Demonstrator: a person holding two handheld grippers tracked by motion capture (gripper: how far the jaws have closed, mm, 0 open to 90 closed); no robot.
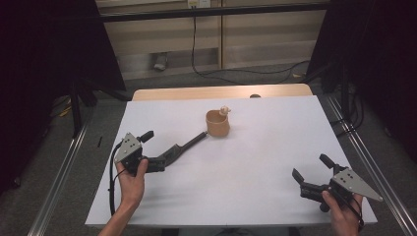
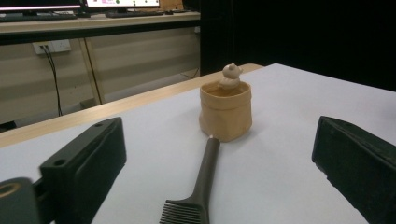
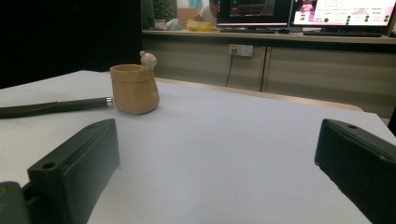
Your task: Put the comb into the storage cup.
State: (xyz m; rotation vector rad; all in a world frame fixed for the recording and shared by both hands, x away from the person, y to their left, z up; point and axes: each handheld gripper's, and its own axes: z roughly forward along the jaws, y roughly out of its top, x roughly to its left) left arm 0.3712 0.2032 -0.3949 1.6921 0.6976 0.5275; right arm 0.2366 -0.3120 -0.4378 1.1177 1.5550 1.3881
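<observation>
Left gripper view: dark long-handled comb [image 2: 198, 186] lying flat between the wide-open, empty left claw [image 2: 219, 172].

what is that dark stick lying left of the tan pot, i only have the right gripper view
Observer: It is a comb; the left gripper view shows teeth at its near end.
Operator: where is the left tool
Observer: The left tool is at the comb's toothed end, jaws open on either side of it, not closed on it.
Operator: and where am i on the table
Observer: In the high view the right tool is near the front right corner of the table, jaws open, well apart from the comb and the tan pot.
</observation>
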